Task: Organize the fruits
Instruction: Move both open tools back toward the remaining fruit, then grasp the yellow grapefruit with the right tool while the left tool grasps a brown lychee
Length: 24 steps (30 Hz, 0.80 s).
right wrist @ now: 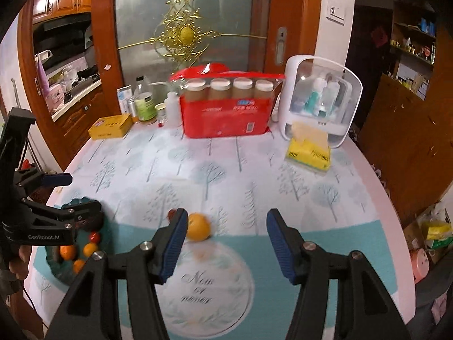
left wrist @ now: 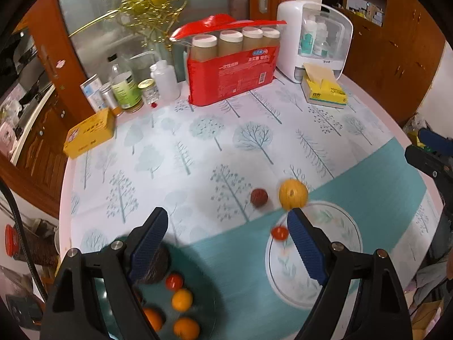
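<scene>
A yellow-orange citrus fruit [left wrist: 293,197] [right wrist: 199,226] lies on the tablecloth just beyond the white floral plate [left wrist: 325,280] [right wrist: 215,306]. A dark red fruit [left wrist: 259,197] sits to its left, and a small red tomato [left wrist: 279,233] rests at the plate's rim. A teal dish [left wrist: 203,289] [right wrist: 58,269] holds several oranges, a tomato and a dark round fruit. My left gripper [left wrist: 226,240] [right wrist: 83,192] hovers open and empty between dish and plate. Above the plate, my right gripper [right wrist: 229,243] [left wrist: 413,144] is also open and empty.
Along the table's back stand a red pack of jars [right wrist: 226,113], a white dispenser cabinet [right wrist: 322,99], yellow tissue packs [right wrist: 308,153], a yellow box [right wrist: 110,126] and several bottles [right wrist: 144,102]. A wooden cabinet [right wrist: 410,141] stands to the right.
</scene>
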Each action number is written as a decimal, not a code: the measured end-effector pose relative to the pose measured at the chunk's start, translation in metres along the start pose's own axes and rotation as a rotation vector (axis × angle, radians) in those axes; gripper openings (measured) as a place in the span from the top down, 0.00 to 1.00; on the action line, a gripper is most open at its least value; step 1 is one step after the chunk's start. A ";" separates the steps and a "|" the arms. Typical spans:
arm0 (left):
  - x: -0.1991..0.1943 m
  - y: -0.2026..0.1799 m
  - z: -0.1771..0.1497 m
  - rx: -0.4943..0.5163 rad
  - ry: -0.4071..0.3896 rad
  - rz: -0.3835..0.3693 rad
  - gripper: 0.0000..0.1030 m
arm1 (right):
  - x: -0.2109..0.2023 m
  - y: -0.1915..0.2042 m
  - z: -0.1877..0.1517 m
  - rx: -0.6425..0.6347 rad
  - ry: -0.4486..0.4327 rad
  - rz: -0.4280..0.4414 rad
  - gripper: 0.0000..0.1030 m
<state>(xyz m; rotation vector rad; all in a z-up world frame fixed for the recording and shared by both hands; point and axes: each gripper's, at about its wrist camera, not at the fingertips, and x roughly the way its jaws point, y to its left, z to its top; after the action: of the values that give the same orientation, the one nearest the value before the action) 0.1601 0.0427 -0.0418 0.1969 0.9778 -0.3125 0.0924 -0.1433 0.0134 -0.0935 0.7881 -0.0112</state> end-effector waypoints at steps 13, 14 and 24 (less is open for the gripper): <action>0.133 -0.018 0.012 0.135 0.167 -0.017 0.17 | 0.145 0.004 -0.022 0.013 0.237 0.207 0.43; 0.137 -0.018 0.011 0.141 0.172 -0.015 0.17 | 0.152 0.007 -0.026 0.017 0.251 0.223 0.43; 0.157 -0.010 0.012 0.136 0.194 -0.034 0.17 | 0.206 0.031 -0.049 0.007 0.354 0.304 0.43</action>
<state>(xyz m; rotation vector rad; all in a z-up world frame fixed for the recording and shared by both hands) 0.2477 0.0029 -0.1674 0.3397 1.1536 -0.3972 0.2022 -0.1252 -0.1692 0.0371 1.1498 0.2635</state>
